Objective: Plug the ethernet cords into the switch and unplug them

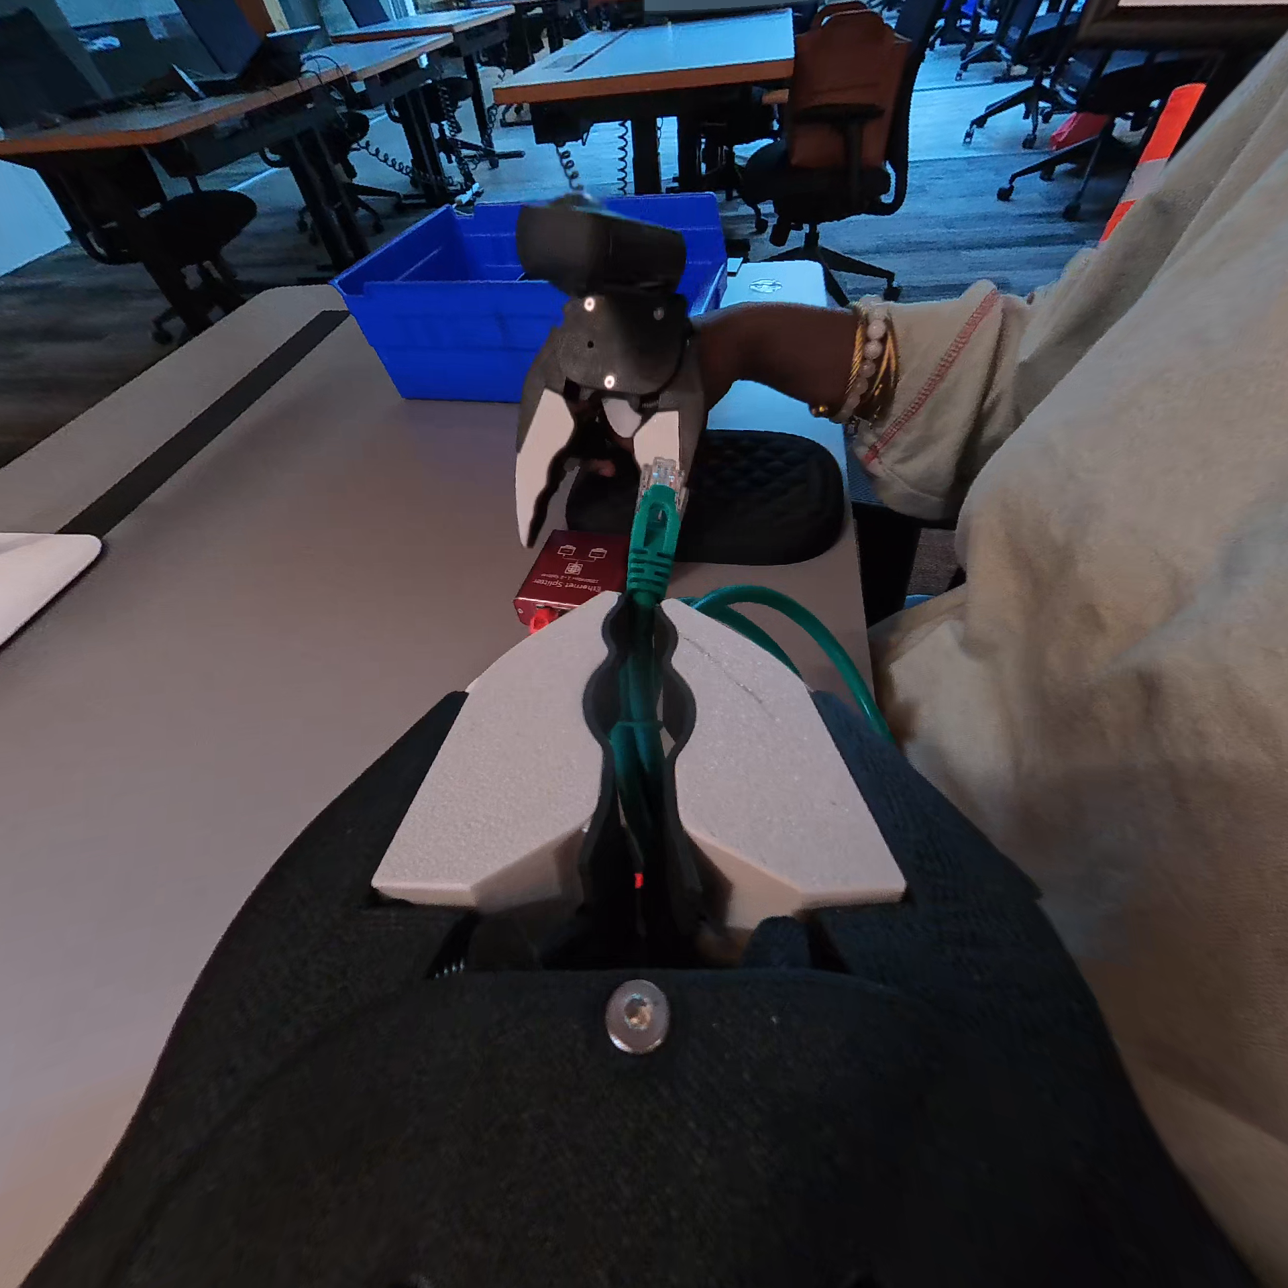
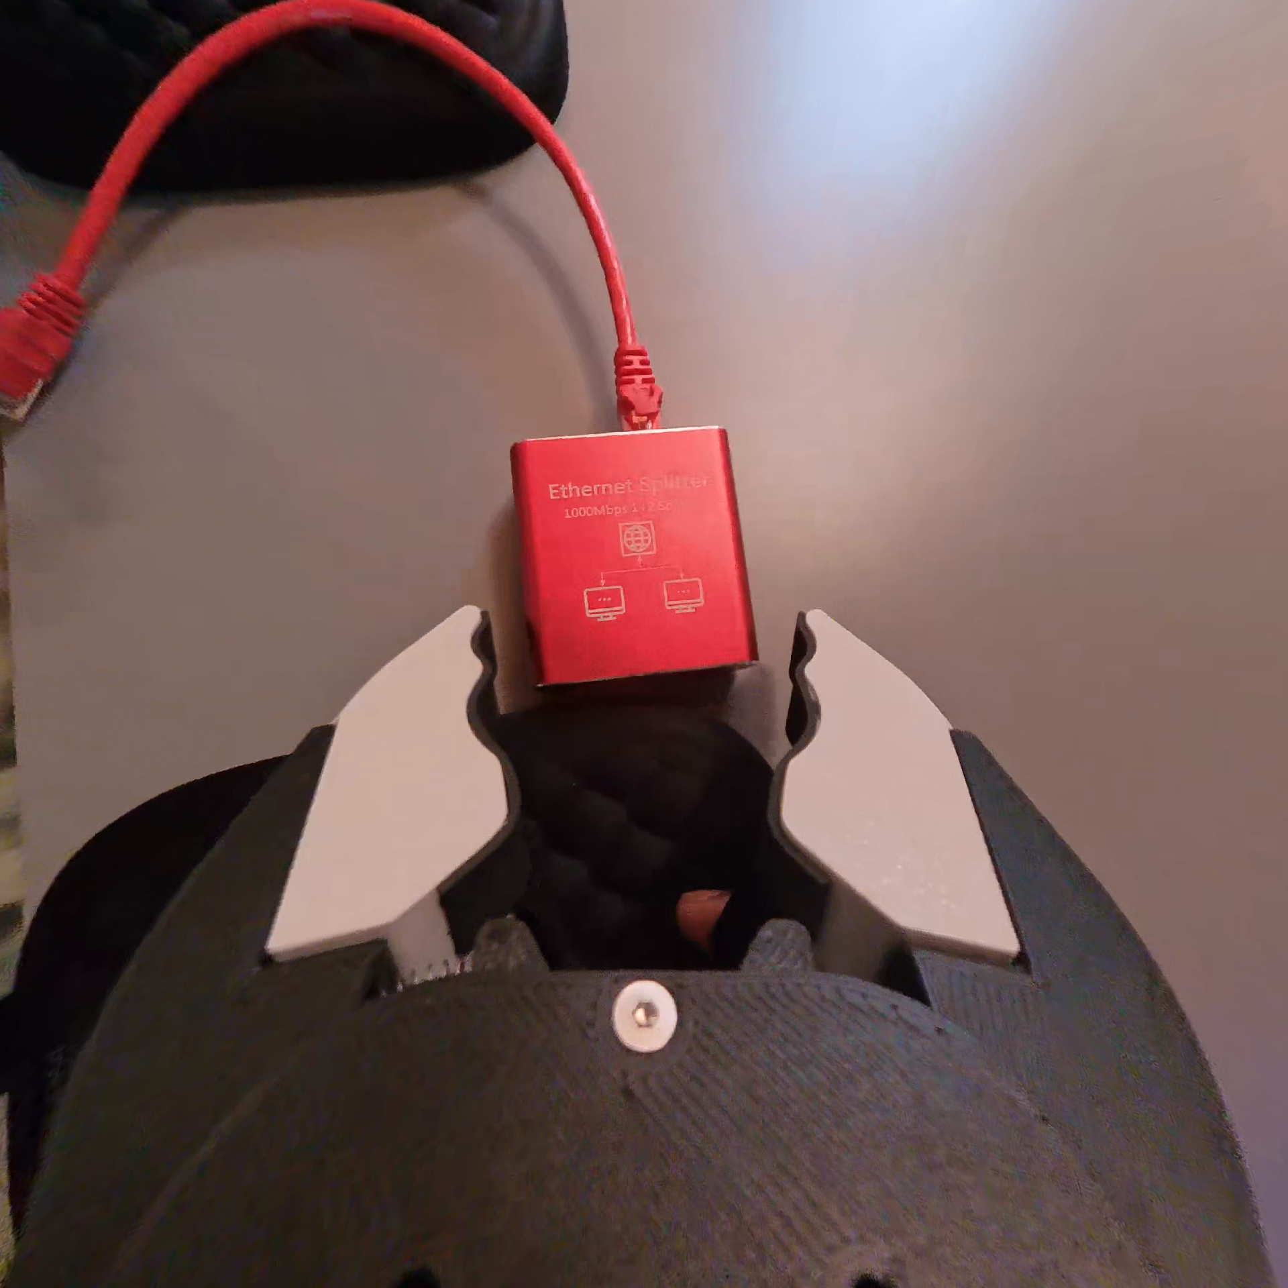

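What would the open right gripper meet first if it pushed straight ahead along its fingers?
Probably the small red metal switch box: the right gripper is open, its near end lies between the fingertips, and a red ethernet cord is plugged in behind. Height above the table is unclear.

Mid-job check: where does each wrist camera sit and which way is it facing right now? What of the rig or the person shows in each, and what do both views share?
Left wrist view: on the left gripper, facing forward across the table; its fingers clamp the green cord; the right gripper and a sleeve show beyond.
Right wrist view: on the right gripper, facing down at the table; jaws spread at the near end of the switch, red cord plugged in its far end.
Shared: switch, table, black pad.
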A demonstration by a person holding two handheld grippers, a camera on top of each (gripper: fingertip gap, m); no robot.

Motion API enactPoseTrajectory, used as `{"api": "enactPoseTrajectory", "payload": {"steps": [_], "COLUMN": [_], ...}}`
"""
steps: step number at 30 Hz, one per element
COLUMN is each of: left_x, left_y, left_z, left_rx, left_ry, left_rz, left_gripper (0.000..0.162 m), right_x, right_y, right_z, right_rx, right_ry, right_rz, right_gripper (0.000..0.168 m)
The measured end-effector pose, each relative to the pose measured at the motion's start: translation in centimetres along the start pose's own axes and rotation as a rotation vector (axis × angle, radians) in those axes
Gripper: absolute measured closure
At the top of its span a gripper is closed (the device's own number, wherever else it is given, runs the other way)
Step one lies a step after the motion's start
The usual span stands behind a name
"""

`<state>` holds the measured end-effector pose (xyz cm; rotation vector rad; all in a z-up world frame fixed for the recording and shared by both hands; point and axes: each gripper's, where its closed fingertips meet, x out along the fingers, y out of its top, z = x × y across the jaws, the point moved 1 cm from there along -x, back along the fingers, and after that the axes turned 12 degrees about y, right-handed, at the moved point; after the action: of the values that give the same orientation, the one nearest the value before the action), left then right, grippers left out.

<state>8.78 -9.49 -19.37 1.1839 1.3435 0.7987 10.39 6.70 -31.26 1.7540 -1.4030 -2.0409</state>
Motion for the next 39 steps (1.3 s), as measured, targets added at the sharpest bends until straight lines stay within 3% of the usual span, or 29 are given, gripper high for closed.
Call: {"api": "enactPoseTrajectory", "payload": {"steps": [3, 6, 11, 17, 21, 28, 32, 34, 36, 39], "left_x": [0.0, 0.0, 0.2, 1.2, 1.8, 2.3, 2.4, 2.5, 2.5, 2.5], "left_y": [0.0, -0.1, -0.3, -0.4, -0.4, -0.5, -0.4, -0.4, -0.4, -0.2], "left_z": [-0.1, -0.2, 0.0, 0.7, 1.2, 1.5, 1.5, 1.5, 1.5, 1.0], "left_rx": [-0.001, 0.005, 0.008, 0.026, 0.048, 0.057, 0.054, 0.054, 0.055, 0.033], "left_ry": [0.003, 0.01, 0.006, -0.029, -0.038, -0.059, -0.063, -0.064, -0.061, -0.032], "left_rz": [0.005, 0.004, -0.002, -0.004, -0.013, -0.025, -0.017, -0.016, -0.015, -0.029], "left_gripper": [0.156, 0.156, 0.156, 0.156, 0.156, 0.156, 0.156, 0.156, 0.156, 0.156], "right_x": [0.8, 0.6, -2.5, -5.4, -5.5, -5.2, -4.3, -4.0, -4.0, -5.4], "right_y": [-0.4, -0.1, 0.9, -3.4, -4.2, -4.9, -4.1, -4.0, -3.7, -1.5], "right_z": [0.0, -0.2, -1.7, -3.8, -4.6, -3.8, -3.8, -4.2, -4.1, -4.3], "right_rx": [-0.021, -0.049, -0.021, 0.076, 0.086, 0.091, 0.041, 0.027, -0.001, -0.005], "right_ry": [0.024, 0.004, -0.086, -0.158, -0.182, -0.162, -0.116, -0.076, -0.103, -0.139], "right_rz": [-0.068, -0.058, 0.014, -0.062, 0.096, 0.237, 0.226, 0.219, 0.227, 0.385], "right_gripper": [0.099, 0.099, 0.1, 0.099, 0.099, 0.073, 0.077, 0.093, 0.095, 0.096]}}
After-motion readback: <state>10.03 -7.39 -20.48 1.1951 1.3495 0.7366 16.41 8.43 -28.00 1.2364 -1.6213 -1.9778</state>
